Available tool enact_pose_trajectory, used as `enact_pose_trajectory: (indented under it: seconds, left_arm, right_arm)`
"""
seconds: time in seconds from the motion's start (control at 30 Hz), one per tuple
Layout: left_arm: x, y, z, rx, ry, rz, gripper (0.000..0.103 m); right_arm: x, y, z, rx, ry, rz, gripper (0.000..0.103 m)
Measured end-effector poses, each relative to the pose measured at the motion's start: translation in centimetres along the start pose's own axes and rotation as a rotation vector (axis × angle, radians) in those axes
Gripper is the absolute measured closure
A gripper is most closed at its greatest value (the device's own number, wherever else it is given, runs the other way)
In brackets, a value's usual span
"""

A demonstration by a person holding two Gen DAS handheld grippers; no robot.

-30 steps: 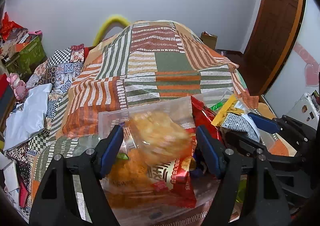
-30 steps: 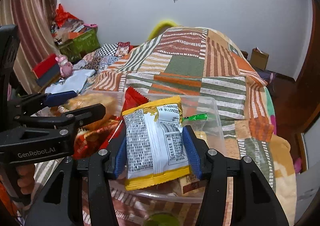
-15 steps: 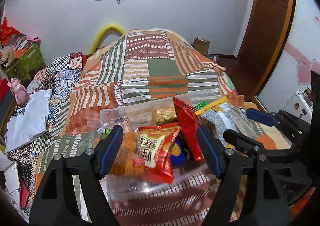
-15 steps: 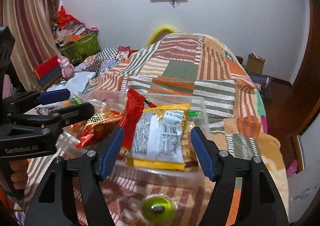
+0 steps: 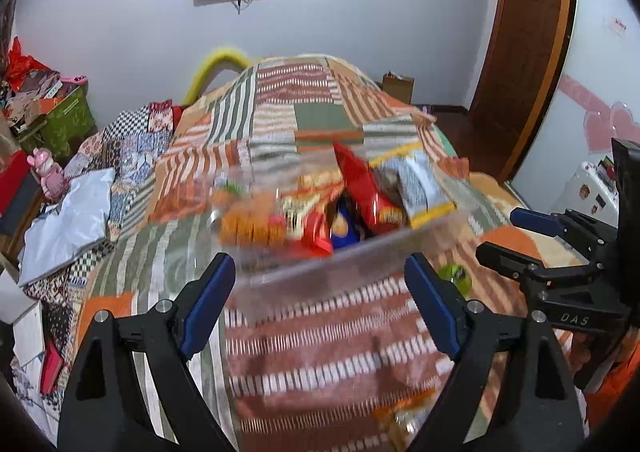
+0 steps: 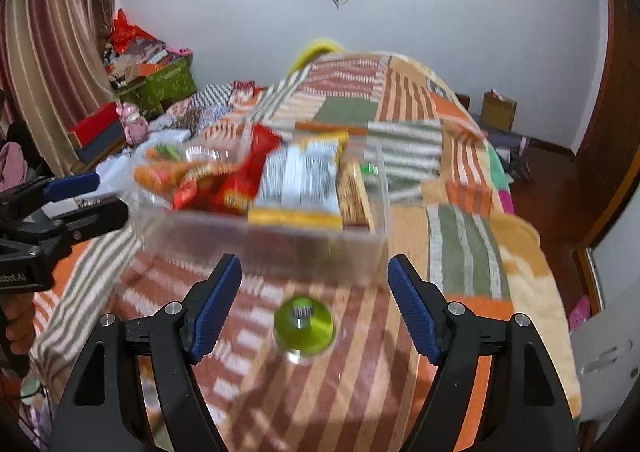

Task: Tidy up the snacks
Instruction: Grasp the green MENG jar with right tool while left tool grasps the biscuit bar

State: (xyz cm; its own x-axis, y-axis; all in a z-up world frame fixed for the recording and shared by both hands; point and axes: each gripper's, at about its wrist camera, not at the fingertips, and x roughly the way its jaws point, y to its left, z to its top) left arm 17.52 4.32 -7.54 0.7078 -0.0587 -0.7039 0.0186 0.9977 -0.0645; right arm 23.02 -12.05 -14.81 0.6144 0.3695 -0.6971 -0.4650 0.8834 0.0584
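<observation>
A clear plastic bin sits on the striped bedspread, filled with upright snack packets: a red packet, a white and yellow packet, orange snacks and crackers. My left gripper is open and empty, just short of the bin's near wall. My right gripper is open and empty, also short of the bin. A round green item lies on the bedspread between the right fingers.
The patchwork bedspread runs back to the white wall. Clutter, a green box and a pink toy stand at the left. A wooden door is at the right. The right gripper shows in the left wrist view.
My right gripper let go of the white and yellow packet, which now stands in the bin. Both grippers pulled back from the bin, open and empty.
</observation>
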Motion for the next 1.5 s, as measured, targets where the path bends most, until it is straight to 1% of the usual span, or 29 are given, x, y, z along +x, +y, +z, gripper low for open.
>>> enact_pose_trajectory:
  seconds: [0.2,0.3,0.43,0.47,0.5,0.53,0.57,0.67,0.77,0.87,1.2,1.4,1.5]
  left_arm:
    - [0.2,0.1,-3.1,-0.021,0.053,-0.023,0.016]
    - [0.6,0.0,-4.2,-0.03,0.075,-0.031,0.016]
    - [1.6,-0.1,-5.1,-0.034,0.106,-0.034,0.016]
    - [1.8,0.0,-5.3,-0.036,0.111,-0.035,0.016]
    - [2.1,0.0,-5.5,-0.041,0.119,-0.036,0.016]
    - [2.4,0.0,-5.6,-0.045,0.128,-0.039,0.016]
    - [2.6,0.0,-5.8,-0.048,0.136,-0.042,0.016]
    - [3.4,0.0,-6.0,-0.053,0.152,-0.043,0.016]
    - [3.8,-0.1,-6.3,-0.061,0.165,-0.05,0.016]
    - [3.8,-0.3,-6.7,-0.065,0.171,-0.057,0.016]
    - [1.6,-2.2,-8.2,-0.046,0.174,-0.08,0.016]
    - [0.9,-4.1,-10.0,-0.033,0.213,-0.13,0.016]
    - [0.9,-5.0,-10.9,-0.025,0.232,-0.14,0.016]
  right_arm:
    - [1.4,0.1,-2.7,0.01,0.072,0.01,0.03]
    - [2.4,0.1,-3.0,0.003,0.094,-0.001,0.03]
    - [3.7,0.0,-2.6,0.004,0.12,0.006,0.03]
    - [4.1,-0.1,-2.5,0.005,0.126,0.005,0.033]
    - [4.5,-0.1,-2.4,0.004,0.137,0.007,0.038]
    - [4.8,0.0,-2.5,0.002,0.148,0.015,0.041]
    - [5.1,0.1,-2.5,0.003,0.16,0.025,0.046]
    - [5.7,0.2,-2.7,0.01,0.186,0.062,0.058]
    - [5.5,0.2,-2.9,0.014,0.172,0.065,0.059]
    - [4.8,0.2,-3.1,0.016,0.149,0.046,0.059]
    - [0.0,0.8,-4.0,0.021,0.071,0.041,0.059]
    - [-1.9,0.8,-5.1,0.031,0.051,0.046,0.059]
    - [-2.7,0.8,-5.5,0.034,0.039,0.044,0.059]
